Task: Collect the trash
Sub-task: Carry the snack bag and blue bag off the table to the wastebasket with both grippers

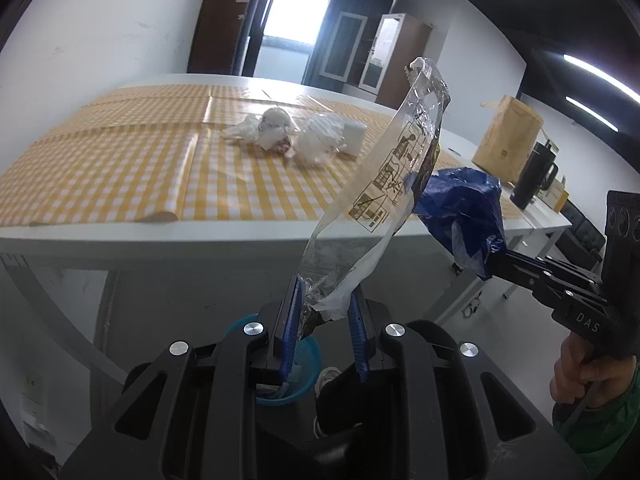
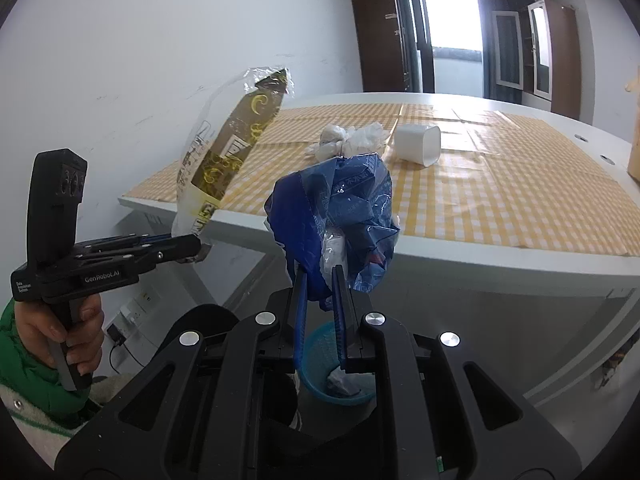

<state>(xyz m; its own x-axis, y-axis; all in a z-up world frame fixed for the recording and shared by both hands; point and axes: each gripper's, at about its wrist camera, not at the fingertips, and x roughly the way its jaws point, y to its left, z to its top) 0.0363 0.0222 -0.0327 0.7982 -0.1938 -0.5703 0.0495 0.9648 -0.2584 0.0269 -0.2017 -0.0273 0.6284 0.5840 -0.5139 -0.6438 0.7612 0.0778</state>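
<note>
White table point(image 1: 200, 240) wears yellow checked cloth point(image 1: 120, 160), white walls behind.

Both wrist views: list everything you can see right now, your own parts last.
clear wrapper: 1, clear with gold print, in left gripper
blue bag: 1, blue, in right gripper
bin: 1, blue, floor beneath the grippers, trash inside
white wads: at least 2, white, on tablecloth
cup: 1, white, on its side beside the wads
tablecloth: 1, yellow check, on white table
paper bag: 1, brown, table's far right
mug: 1, black, beside paper bag
left gripper: shut on wrapper
right gripper: shut on bag
</note>
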